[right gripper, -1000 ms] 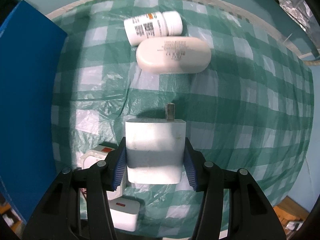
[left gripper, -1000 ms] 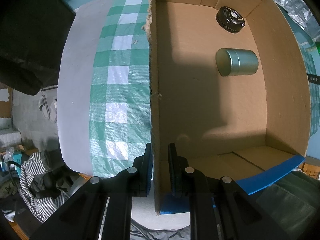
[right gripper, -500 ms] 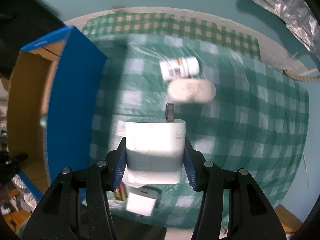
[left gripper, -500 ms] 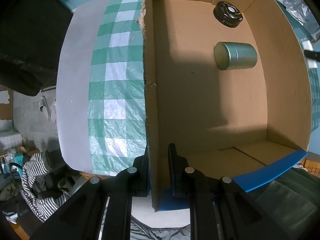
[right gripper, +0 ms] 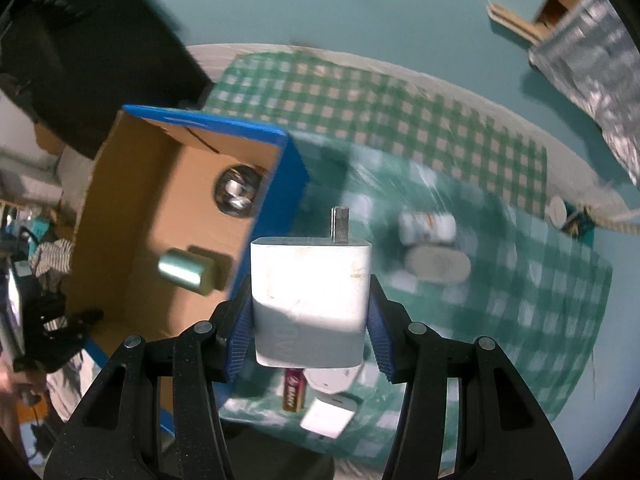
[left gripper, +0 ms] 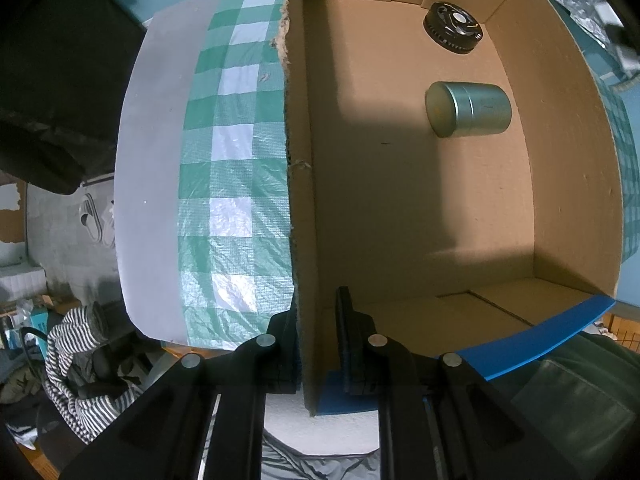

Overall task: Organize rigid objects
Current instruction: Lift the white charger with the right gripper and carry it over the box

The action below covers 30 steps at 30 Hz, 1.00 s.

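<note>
Lifted higher off the checked cloth (right gripper: 500, 280), scuffed white charger (right gripper: 310, 300) clamped in right tongs (right gripper: 310, 320), left tongs (left gripper: 316, 340) pinching box wall (left gripper: 298, 200)

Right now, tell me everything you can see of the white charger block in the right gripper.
The white charger block is a rounded rectangular block, apparently of smooth plastic, slightly scuffed, with faint grey lettering near its lower end. One metal prong sticks out of its far end. The right gripper holds it by its two side faces between blue-padded fingers, lifted clear of the checkered cloth, beside the cardboard box. Nothing else touches it.
</note>
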Each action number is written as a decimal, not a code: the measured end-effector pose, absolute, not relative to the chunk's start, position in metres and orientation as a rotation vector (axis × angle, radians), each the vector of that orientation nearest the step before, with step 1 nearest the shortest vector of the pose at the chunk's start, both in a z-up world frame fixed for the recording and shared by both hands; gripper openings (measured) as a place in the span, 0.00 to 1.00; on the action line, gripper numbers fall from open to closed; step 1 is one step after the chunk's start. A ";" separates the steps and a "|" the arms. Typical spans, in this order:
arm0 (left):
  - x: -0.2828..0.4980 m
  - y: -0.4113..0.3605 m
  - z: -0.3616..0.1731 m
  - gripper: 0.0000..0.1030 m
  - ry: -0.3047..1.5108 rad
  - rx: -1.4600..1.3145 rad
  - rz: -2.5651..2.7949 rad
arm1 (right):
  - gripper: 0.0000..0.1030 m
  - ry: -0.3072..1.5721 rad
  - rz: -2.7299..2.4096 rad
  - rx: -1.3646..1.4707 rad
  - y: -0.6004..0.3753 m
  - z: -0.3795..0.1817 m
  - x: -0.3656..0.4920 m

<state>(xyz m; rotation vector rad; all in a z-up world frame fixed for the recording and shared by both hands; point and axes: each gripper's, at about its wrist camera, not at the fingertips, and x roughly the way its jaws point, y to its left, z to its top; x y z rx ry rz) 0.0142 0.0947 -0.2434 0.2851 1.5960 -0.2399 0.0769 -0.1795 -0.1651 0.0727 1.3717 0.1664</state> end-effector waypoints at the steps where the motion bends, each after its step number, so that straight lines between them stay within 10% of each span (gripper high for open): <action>1: 0.014 0.095 -0.243 0.12 1.595 0.285 -0.239 | 0.50 1.368 0.177 0.063 -0.174 -0.163 0.080; 30: 0.015 0.103 -0.245 0.05 1.585 0.261 -0.218 | 0.50 1.470 0.333 -0.183 -0.079 -0.224 0.119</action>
